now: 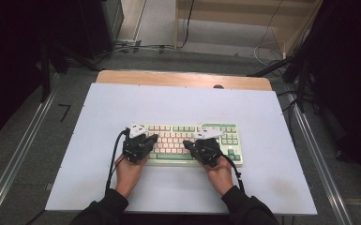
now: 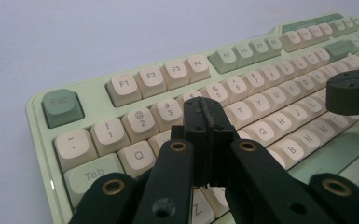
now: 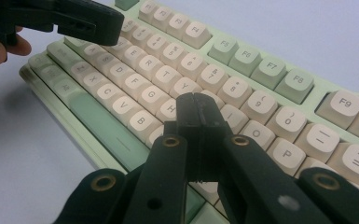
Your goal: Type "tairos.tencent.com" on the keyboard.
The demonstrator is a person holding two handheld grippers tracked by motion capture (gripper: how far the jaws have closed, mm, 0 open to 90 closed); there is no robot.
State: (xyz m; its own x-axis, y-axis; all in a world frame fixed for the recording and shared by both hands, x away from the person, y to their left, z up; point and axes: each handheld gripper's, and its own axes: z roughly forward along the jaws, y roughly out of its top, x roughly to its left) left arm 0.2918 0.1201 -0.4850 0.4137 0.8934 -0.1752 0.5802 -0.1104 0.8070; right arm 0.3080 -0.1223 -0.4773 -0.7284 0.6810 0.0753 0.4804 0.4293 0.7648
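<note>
Both tools hover over the keyboard [image 1: 190, 143], jaws pressed together, nothing pinched. Left tool [image 1: 151, 139] points its closed tips over the number-row end, near the 4 key [image 2: 193, 99]; right tool [image 1: 187, 142] sits above the middle letters, around the H key [image 3: 170, 109]. That pale green keyboard lies flat on the white table [image 1: 122, 101], near the person's edge. Hands [image 1: 130, 171] grip both tools from below, cables trailing back.

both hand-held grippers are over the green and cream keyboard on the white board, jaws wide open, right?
Not quite: the jaws are shut, not wide open. The left gripper view shows the left hand-held gripper closed over the keyboard, and the right gripper view shows the right hand-held gripper closed too. The rest holds: the keyboard lies on the white board.
</note>
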